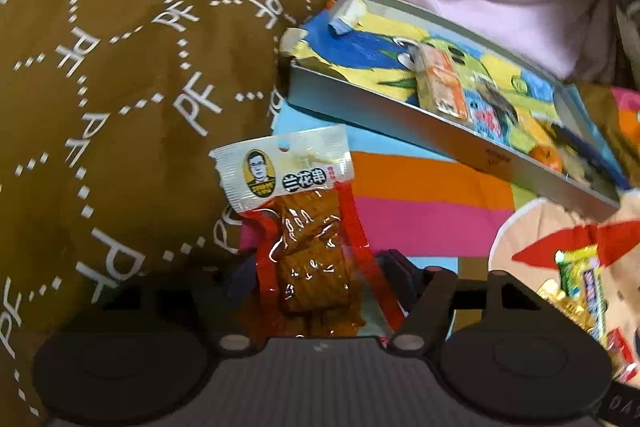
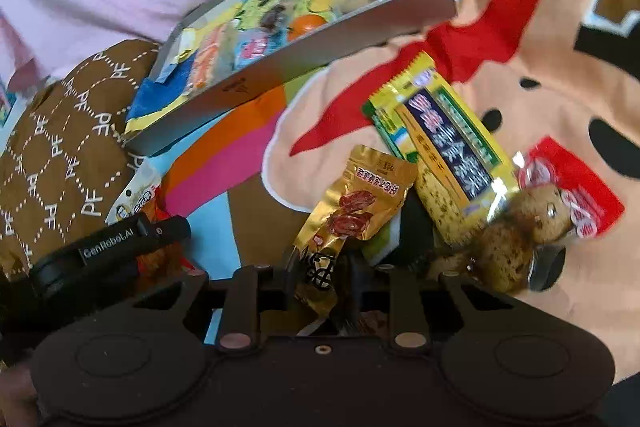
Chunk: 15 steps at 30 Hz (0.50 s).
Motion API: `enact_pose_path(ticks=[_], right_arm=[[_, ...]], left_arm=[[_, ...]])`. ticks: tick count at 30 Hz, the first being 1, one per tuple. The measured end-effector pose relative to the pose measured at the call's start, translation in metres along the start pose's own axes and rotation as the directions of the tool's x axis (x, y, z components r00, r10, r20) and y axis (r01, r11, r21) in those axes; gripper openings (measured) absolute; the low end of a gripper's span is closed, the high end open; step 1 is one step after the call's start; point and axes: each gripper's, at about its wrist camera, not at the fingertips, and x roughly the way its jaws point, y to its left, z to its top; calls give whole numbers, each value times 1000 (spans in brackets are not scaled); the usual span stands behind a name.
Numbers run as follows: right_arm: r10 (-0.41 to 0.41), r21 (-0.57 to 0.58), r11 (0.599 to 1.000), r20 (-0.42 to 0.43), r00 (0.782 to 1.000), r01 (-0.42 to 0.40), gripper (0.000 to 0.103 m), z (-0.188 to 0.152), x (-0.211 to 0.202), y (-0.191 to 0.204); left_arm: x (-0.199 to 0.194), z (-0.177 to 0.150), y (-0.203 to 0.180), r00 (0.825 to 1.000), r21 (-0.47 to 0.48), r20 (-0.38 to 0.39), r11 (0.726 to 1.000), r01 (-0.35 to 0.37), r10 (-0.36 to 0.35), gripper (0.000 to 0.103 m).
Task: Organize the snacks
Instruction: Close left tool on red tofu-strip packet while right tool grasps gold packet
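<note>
Tofu packet [image 1: 304, 227] clamped upright between left gripper [image 1: 316, 279] fingers [image 1: 400, 275].

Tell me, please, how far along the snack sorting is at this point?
Partly done. A few packets and an orange fruit already lie in the shallow grey tray. The left gripper holds a red-and-white tofu packet; the right gripper holds a gold foil packet. Left: the yellow-green packet and red packet on the blanket.

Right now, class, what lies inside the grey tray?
Inside the grey tray, on a colourful cartoon lining, lie an orange-and-white snack packet, a small orange fruit and other wrapped packets. Its near wall hides whatever sits lowest.
</note>
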Motion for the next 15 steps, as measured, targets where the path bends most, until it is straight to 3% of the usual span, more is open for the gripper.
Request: enact_pose_path(ticks=[10, 15], right_arm=[[-9, -226, 974, 55, 998, 21, 21, -5, -9, 29], [0, -225, 974, 45, 999, 10, 24, -2, -7, 27]], left_arm=[[-11, -12, -2, 995, 4, -42, 995, 95, -95, 65], [-16, -20, -8, 992, 43, -82, 994, 104, -101, 67]])
